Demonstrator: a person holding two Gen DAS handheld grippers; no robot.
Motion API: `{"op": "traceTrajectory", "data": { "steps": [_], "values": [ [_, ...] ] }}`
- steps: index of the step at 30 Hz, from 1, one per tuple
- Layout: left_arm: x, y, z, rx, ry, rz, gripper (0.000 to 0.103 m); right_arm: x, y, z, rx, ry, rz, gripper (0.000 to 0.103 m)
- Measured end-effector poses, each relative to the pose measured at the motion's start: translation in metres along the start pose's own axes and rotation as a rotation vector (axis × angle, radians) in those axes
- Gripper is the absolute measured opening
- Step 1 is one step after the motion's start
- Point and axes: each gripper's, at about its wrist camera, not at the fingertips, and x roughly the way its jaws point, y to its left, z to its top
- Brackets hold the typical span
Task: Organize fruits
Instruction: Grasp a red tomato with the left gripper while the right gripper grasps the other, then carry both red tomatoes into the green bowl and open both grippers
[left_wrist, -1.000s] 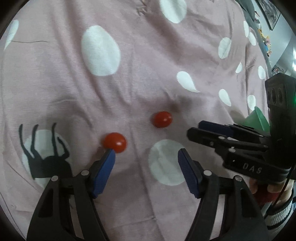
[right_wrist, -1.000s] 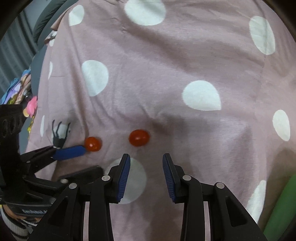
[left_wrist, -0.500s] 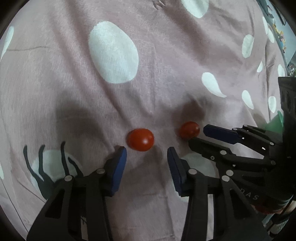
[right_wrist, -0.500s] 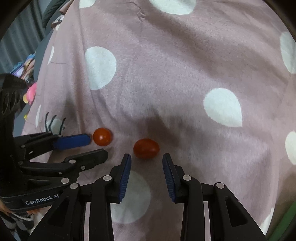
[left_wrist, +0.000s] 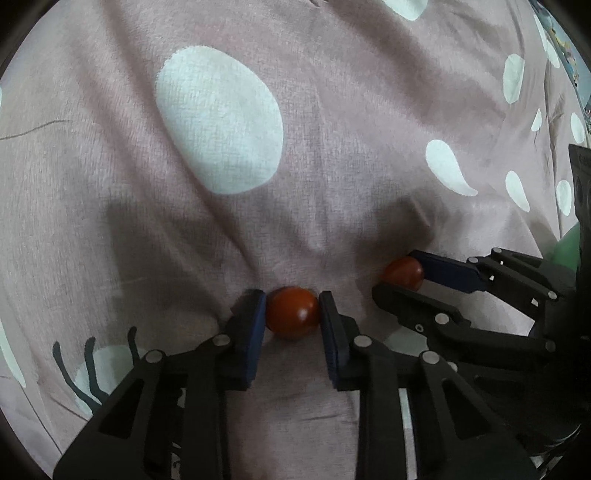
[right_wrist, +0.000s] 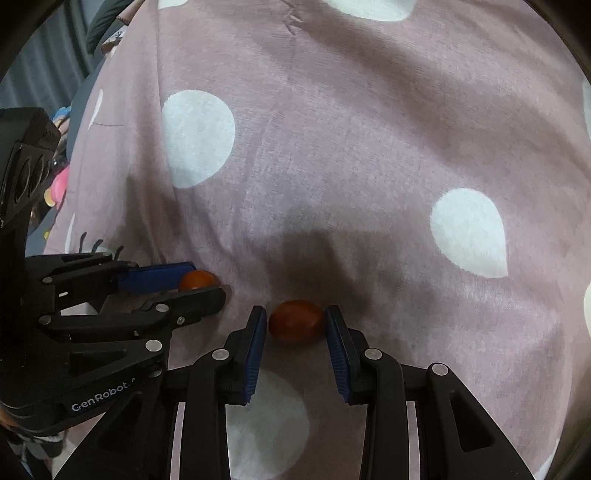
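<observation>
Red tomato (left_wrist: 292, 312) clamped in left tongs (left_wrist: 291, 314), right tongs (right_wrist: 295, 323) angled down, straddling second tomato (right_wrist: 296, 321) untouched

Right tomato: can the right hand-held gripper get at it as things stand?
Probably yes: the right hand-held gripper already straddles the right tomato on the cloth, nothing between; slight gaps at the pads.

Left claw (left_wrist: 292, 314) just closed, gripping; right claw (right_wrist: 295, 325) narrow, pads not pressing.

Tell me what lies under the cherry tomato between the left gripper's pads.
The pink spotted cloth lies under the cherry tomato in the left gripper; the patch directly beneath is hidden.
</observation>
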Motion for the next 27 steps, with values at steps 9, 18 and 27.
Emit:
{"op": "traceTrajectory", "data": {
  "steps": [9,18,27],
  "values": [
    [-0.007,0.004,-0.006,-0.004,-0.005,-0.01,0.029,-0.008,-0.004,-0.003,0.047,-0.009,0.007,0.032],
    [-0.061,-0.005,-0.033,0.016,-0.087,-0.014,0.029,-0.063,-0.011,-0.018,0.104,-0.072,0.034,0.032],
    [-0.117,-0.013,-0.074,0.019,-0.139,-0.013,0.029,-0.124,-0.001,-0.057,0.126,-0.122,0.025,0.032]
  ]
}}
